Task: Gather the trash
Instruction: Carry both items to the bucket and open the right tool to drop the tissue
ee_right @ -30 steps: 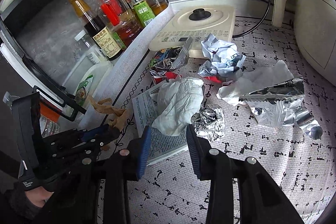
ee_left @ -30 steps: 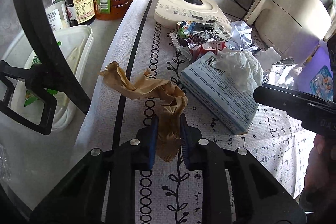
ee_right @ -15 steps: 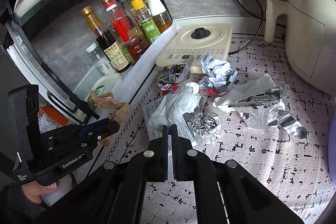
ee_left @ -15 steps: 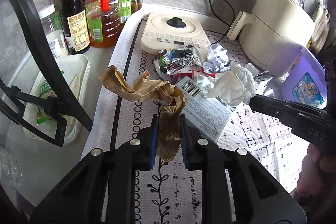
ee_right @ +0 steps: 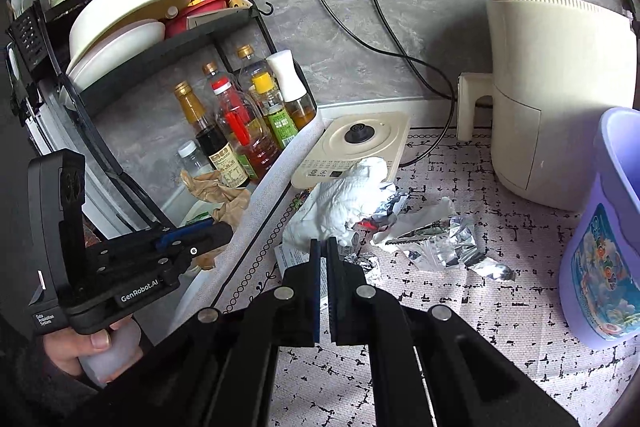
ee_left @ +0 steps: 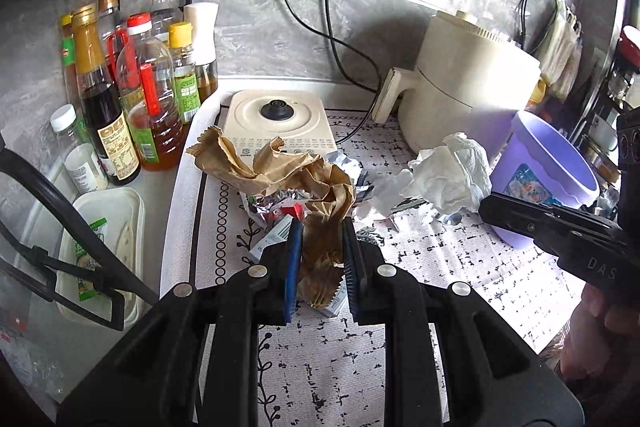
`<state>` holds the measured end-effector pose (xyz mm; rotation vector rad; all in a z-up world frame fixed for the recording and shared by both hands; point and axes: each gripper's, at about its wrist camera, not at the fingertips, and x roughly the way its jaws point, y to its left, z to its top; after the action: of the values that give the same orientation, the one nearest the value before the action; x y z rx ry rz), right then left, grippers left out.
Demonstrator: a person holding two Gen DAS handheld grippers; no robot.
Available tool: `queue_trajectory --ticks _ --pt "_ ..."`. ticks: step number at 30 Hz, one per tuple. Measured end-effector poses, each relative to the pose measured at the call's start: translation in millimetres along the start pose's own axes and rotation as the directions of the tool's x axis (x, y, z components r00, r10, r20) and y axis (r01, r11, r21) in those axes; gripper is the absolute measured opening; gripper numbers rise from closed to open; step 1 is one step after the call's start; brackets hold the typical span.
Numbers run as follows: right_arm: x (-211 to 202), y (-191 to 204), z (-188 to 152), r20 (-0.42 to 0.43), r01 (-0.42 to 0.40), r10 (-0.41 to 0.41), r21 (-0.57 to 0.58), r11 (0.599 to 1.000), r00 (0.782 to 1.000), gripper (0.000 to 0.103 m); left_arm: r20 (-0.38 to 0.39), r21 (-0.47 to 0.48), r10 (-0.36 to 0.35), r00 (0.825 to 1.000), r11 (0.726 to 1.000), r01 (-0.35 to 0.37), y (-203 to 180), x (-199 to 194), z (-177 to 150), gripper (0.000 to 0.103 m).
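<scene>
Well, left gripper (ee_left: 320, 259) clamped crumpled brown paper (ee_left: 280, 171) — right gripper (ee_right: 323, 283) pinched white tissue (ee_right: 344, 199), both off the mat.

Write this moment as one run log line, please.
left gripper: shut on brown paper | right gripper: shut on white tissue | bin: nearby

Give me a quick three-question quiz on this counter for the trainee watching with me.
1. True or false: the left gripper has its jaws shut on the brown paper.
2. What does the right gripper hold? A) foil ball B) white tissue C) nothing
3. Which container that could take the trash stands beside the air fryer?

Key: 1 true. 2 B, the white tissue. 3 the purple bin.
</scene>
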<state>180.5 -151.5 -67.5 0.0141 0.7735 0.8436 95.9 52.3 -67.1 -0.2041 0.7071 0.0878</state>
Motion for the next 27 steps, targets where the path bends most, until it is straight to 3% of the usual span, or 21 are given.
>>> queue_trajectory --ticks 11,27 --pt "-59.0 -23.3 10.0 0.127 0.083 -0.089 0.049 0.995 0.988 0.004 0.049 0.117 -0.081 0.996 0.99 0.075 -45.7 -10.1 27.5 0.02" --pt "-121.4 -79.9 14.4 0.226 0.238 -0.272 0.164 0.957 0.935 0.004 0.077 0.26 -0.23 0.97 0.944 0.203 -114.9 -2.8 66.3 0.02"
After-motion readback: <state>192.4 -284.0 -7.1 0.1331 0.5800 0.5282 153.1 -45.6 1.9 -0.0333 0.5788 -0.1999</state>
